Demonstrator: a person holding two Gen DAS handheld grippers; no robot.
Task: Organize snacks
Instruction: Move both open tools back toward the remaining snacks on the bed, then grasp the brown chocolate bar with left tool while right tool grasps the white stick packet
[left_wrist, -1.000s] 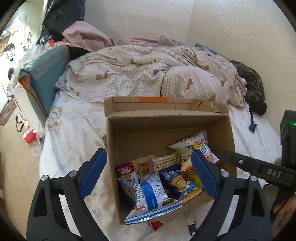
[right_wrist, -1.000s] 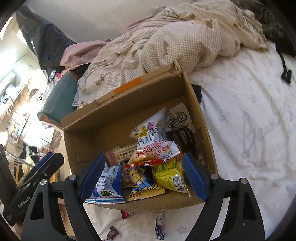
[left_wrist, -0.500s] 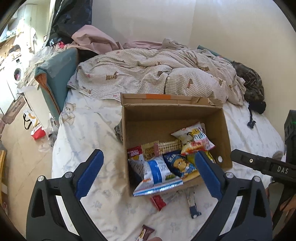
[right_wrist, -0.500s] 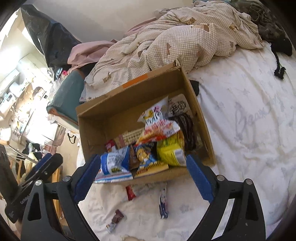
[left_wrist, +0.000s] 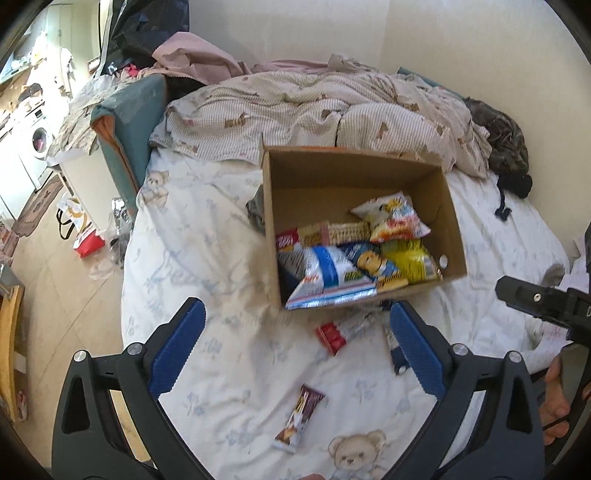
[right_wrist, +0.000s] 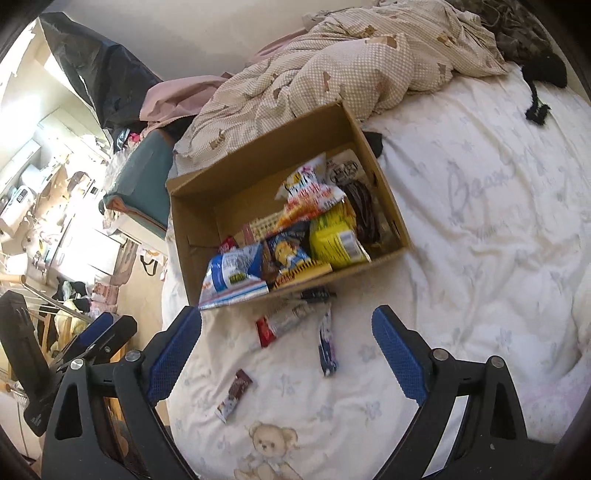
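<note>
An open cardboard box (left_wrist: 271, 221) (right_wrist: 192, 243) lies tipped toward me on the white bed sheet, holding several snack bags, among them a blue-and-white bag (left_wrist: 325, 273) (right_wrist: 232, 273) and a yellow bag (left_wrist: 410, 260) (right_wrist: 334, 236). Loose on the sheet in front of it lie a red packet (left_wrist: 331, 336) (right_wrist: 275, 325), a blue stick pack (right_wrist: 327, 343) and a brown bar (left_wrist: 300, 417) (right_wrist: 234, 395). My left gripper (left_wrist: 295, 336) and right gripper (right_wrist: 286, 343) hang above the sheet short of the box, both open with nothing between the fingers.
A rumpled checked duvet (left_wrist: 314, 107) fills the bed behind the box. Dark clothing (left_wrist: 506, 147) lies at the far right by the wall. The bed's left edge drops to a cluttered floor (left_wrist: 55, 258). A person's hand (left_wrist: 557, 402) holds the other gripper at right.
Both grippers have drawn back from the box, which now looks smaller and farther. Loose snacks on the sheet in front of it have come into view. The jaws stand slightly wider.
</note>
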